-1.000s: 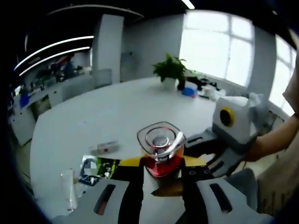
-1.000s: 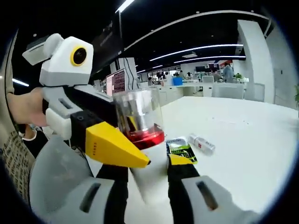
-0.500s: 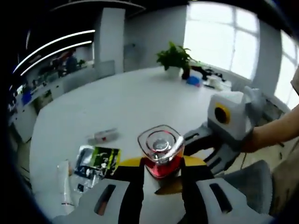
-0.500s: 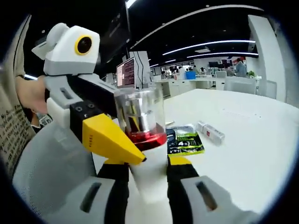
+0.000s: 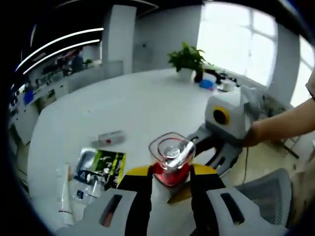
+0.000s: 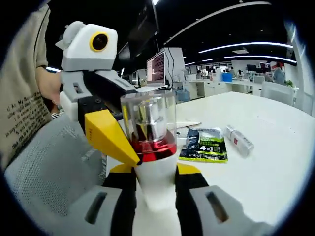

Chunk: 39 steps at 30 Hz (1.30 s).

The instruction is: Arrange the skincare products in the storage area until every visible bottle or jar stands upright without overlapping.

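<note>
Both views have swung a little since a second ago, so the sachet and small tube now sit lower and nearer in the left gripper view, while the bottle has stayed clamped between the two sets of tongs.

Nearest in the right gripper view, the right tongs (image 6: pixel 155 169) are closed on the white body of the bottle (image 6: pixel 150 132), just under its red band and clear cap. The left tongs (image 6: pixel 118 142) come in from the left, their yellow tip touching the bottle at the red band. In the left gripper view the left tongs (image 5: pixel 170 179) grip the same bottle (image 5: pixel 170 157) from the other side, seen from above its cap, with the right tongs (image 5: pixel 216 147) reaching in from the right.

Beyond, on the white table (image 5: pixel 147 105), lie a green-and-black sachet (image 5: pixel 101 167), a clear tube (image 5: pixel 64 194) near the edge, and a small white tube (image 5: pixel 110 137) farther off (all flat, none touching). A potted plant (image 5: pixel 187 61) stands at the far side.

The step in hand looks like setting the bottle upright. It would go best lowered level onto bare table, well apart from the sachet, one grip easing off only once the base sits flat.
</note>
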### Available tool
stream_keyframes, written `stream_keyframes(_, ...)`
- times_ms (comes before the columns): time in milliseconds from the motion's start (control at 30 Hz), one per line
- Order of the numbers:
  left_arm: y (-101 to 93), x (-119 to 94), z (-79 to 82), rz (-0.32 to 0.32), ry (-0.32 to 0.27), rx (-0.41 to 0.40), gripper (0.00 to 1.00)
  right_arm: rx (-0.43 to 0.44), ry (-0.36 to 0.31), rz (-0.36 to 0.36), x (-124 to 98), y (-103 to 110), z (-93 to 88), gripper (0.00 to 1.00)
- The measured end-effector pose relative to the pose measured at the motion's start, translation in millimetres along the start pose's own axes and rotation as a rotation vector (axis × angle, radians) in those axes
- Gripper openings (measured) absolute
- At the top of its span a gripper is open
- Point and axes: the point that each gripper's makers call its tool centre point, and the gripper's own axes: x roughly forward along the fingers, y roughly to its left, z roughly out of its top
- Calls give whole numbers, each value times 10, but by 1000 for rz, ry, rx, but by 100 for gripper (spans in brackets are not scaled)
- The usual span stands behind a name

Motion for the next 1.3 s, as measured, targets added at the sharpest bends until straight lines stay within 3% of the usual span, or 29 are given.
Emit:
stream_keyframes(167, -20, 5, -18, -19, -15, 3, 26, -39, 26, 96, -3, 37, -22, 29)
stream_keyframes(367, -14, 10, -17, -28, -28, 21, 26, -30, 17, 104, 6, 38, -15, 29)
stream_keyframes(633, -39, 29, -19, -49, -38, 69, 26, 66, 17, 1, -12, 20, -8, 32)
stream_keyframes(767, -95, 45, -47, -73, -24, 90, 27, 28, 47, -51, -18, 48, -39, 32)
stream_keyframes(867, -115, 55, -78, -69, -19, 148, 28, -30, 80, -97, -31, 41, -56, 32)
stream_keyframes(1033, -106, 67, -107, -71, -10, 150, 28, -84, 113, -151, -46, 23, -67, 31)
stream_keyframes(1300, -100, 75, -112, -73, -5, 157, 28, -129, 115, -151, -60, 7, -65, 30)
